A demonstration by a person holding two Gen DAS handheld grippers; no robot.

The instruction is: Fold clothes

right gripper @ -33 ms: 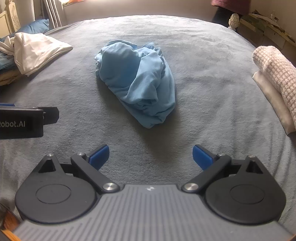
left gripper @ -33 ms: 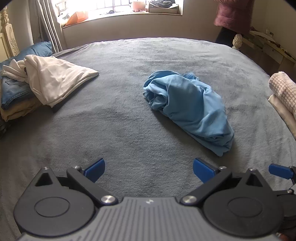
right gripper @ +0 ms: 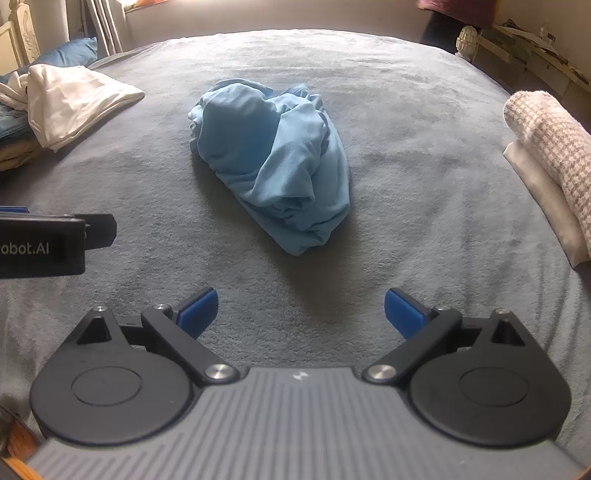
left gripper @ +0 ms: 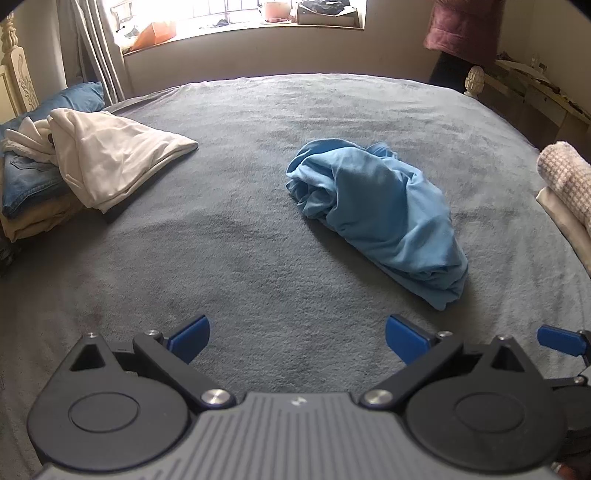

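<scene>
A crumpled light-blue garment [left gripper: 376, 210] lies bunched in a heap on the grey bed cover [left gripper: 240, 266]. In the left wrist view it is ahead and to the right of my left gripper [left gripper: 297, 334], which is open with nothing between its blue pads. In the right wrist view the same blue garment [right gripper: 273, 162] sits straight ahead of my right gripper [right gripper: 301, 308], which is open and holds nothing. Both grippers hover low over the cover, short of the garment. The left gripper's body [right gripper: 44, 247] shows at the left edge of the right wrist view.
A pile of white cloth [left gripper: 110, 158] on jeans [left gripper: 26, 181] and a blue pillow sits at the far left. Folded knit [right gripper: 546, 140] and cream pieces lie at the right edge. A person [left gripper: 461, 33] stands beyond the far right corner by a bedpost.
</scene>
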